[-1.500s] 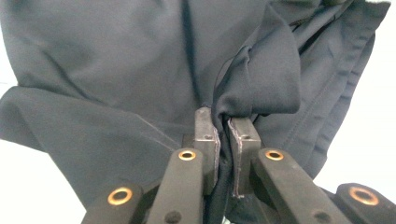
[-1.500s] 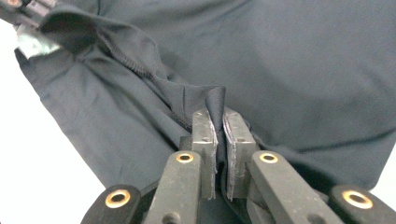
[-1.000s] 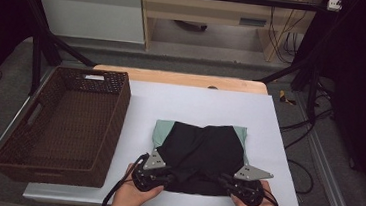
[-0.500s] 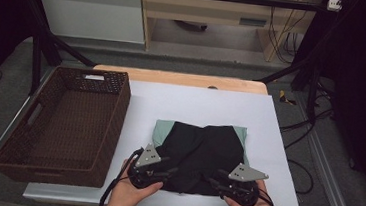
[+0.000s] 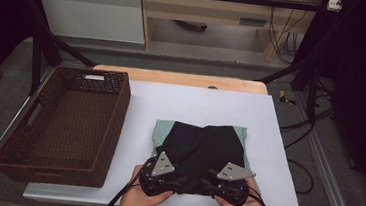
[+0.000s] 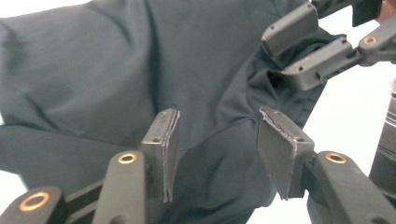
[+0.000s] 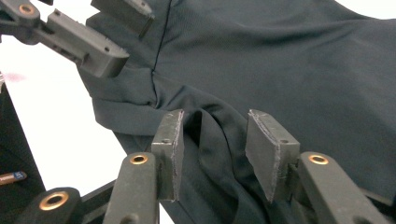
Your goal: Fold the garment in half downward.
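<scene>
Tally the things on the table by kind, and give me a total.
Black garment: 1
Pale green garment, under the black one: 1
Brown wicker basket: 1
Hand-held claws, left claw and right claw, both at the black garment's near edge: 2
Total: 5

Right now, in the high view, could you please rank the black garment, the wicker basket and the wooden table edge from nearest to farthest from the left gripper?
1. Black garment: directly under the left gripper, near edge.
2. Wicker basket: off to the left.
3. Wooden table edge: far side.
</scene>
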The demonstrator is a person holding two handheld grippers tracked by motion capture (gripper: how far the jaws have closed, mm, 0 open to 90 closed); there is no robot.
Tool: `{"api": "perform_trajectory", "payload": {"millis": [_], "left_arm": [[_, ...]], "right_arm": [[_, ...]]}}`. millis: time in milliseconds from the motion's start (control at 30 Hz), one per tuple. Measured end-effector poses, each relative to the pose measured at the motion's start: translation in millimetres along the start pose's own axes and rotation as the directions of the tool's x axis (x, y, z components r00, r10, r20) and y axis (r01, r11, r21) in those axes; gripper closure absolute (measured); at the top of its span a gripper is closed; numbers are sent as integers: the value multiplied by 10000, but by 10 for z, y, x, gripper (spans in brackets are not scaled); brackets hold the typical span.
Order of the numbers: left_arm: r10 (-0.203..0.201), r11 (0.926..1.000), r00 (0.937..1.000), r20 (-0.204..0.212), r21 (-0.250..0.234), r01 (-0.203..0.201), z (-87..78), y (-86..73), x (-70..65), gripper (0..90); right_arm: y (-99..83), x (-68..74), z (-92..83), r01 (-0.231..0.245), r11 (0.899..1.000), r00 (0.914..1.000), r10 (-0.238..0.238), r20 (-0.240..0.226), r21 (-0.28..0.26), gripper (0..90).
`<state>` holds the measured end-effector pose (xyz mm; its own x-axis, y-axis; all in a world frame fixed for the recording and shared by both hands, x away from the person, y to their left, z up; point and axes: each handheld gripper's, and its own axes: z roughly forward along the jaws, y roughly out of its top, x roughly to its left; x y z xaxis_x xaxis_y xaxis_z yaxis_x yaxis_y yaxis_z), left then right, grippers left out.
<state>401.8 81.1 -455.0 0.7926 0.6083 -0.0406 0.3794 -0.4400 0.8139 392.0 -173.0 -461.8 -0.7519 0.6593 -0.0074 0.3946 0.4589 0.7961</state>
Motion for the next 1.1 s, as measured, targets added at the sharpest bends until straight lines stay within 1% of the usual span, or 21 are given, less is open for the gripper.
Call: {"api": "perform_trajectory", "payload": {"millis": [167, 233, 267, 333, 367, 433, 500, 533, 600, 700, 800, 833, 867, 900, 933, 967, 1000, 1033, 1100], "left_arm": [[-348, 9989, 9979, -550, -326, 330, -70, -16, 132, 437], [-447, 9981, 9959, -786, -447, 412, -95, -22, 184, 419], [-507, 9976, 9947, -899, -506, 462, -107, -25, 209, 412], [-622, 9965, 9921, -1092, -622, 556, -129, -35, 251, 399], [-629, 9963, 9910, -1183, -652, 554, -141, -40, 270, 389], [-642, 9961, 9878, -1419, -694, 548, -169, -51, 310, 380], [-709, 9953, 9859, -1518, -760, 599, -190, -59, 337, 376], [-709, 9953, 9859, -1518, -760, 599, -190, -59, 337, 377], [-784, 9943, 9827, -1676, -848, 648, -223, -71, 380, 376], [-954, 9922, 9792, -1793, -962, 790, -245, -87, 423, 361], [-1029, 9918, 9779, -1821, -934, 870, -252, -98, 450, 356], [-1068, 9917, 9756, -1919, -912, 906, -253, -110, 467, 359], [-1068, 9917, 9756, -1919, -912, 906, -253, -110, 467, 357], [-1070, 9920, 9728, -2054, -877, 906, -250, -123, 480, 352], [-1070, 9920, 9728, -2054, -877, 906, -250, -123, 480, 348], [-1120, 9918, 9699, -2164, -855, 954, -244, -135, 495, 340], [-1120, 9918, 9699, -2164, -855, 954, -244, -135, 495, 336], [-1153, 9917, 9680, -2231, -813, 994, -238, -148, 513, 336], [-1179, 9916, 9675, -2238, -786, 1027, -236, -155, 520, 336]], "right_arm": [[25, -16, 156, 298, 9993, 9996, -297, -13, 215, 618], [25, -25, 204, 376, 9987, 9993, -374, -84, 344, 694], [20, -29, 216, 444, 9980, 9990, -438, -130, 451, 747], [11, -30, 213, 444, 9973, 9987, -429, -261, 591, 842], [5, -29, 186, 364, 9976, 9987, -342, -385, 593, 874], [-1, -29, 161, 316, 9980, 9985, -291, -472, 543, 880], [-12, -21, 134, 273, 9982, 9980, -242, -584, 540, 883], [-12, -21, 134, 273, 9982, 9980, -242, -584, 540, 883], [-36, 12, 81, 296, 9978, 9973, -255, -692, 586, 884], [-73, 42, 29, 314, 9975, 9965, -264, -794, 628, 885], [-91, 60, 4, 384, 9969, 9959, -326, -842, 685, 886], [-105, 81, -15, 478, 9957, 9953, -408, -881, 788, 887], [-105, 81, -15, 478, 9957, 9953, -408, -881, 788, 887], [-121, 94, -19, 548, 9946, 9949, -468, -895, 886, 889], [-128, 98, -17, 591, 9937, 9946, -504, -907, 951, 889], [-134, 107, -11, 652, 9926, 9944, -561, -895, 1021, 889], [-134, 107, -11, 652, 9926, 9944, -561, -895, 1021, 889], [-136, 114, -4, 766, 9913, 9939, -674, -875, 1068, 889], [-130, 118, -10, 835, 9908, 9934, -743, -878, 1069, 890]]}}
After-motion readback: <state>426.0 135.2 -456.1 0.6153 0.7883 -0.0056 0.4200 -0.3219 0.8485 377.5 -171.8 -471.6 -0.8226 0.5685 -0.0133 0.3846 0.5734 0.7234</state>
